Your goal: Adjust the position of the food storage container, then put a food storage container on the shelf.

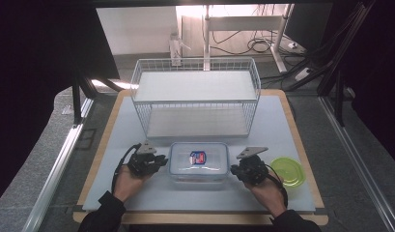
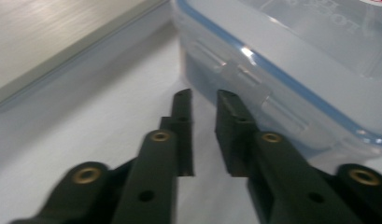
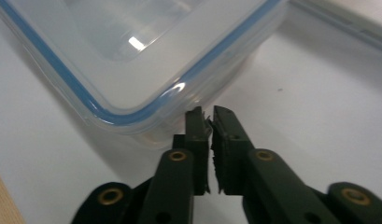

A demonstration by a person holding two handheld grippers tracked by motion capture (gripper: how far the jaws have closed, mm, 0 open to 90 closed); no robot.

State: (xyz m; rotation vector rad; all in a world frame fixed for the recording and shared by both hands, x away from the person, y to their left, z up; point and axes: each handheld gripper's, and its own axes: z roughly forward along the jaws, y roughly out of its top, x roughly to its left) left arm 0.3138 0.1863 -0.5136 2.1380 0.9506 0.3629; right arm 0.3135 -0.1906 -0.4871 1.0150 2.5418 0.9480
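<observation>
A clear plastic food container (image 1: 199, 162) with a blue-sealed lid and a red-and-blue label lies on the white table top, between my two grippers. My left gripper (image 1: 162, 161) is at the container's left end. In the left gripper view its jaws (image 2: 203, 95) stand a little apart with nothing between them, and the tips are just short of the container's (image 2: 291, 51) side latch (image 2: 240, 77). My right gripper (image 1: 234, 170) is at the container's right front corner. Its jaws (image 3: 207, 112) are parted by a thin slit, empty, with the tips close under the corner of the container (image 3: 132, 51).
A white wire basket (image 1: 195, 60) with two shelf boards stands behind the container. To the right of my right hand lies a round green lid (image 1: 288, 171). The table (image 1: 137, 193) has a wooden edge, and cables lie on the floor beyond it.
</observation>
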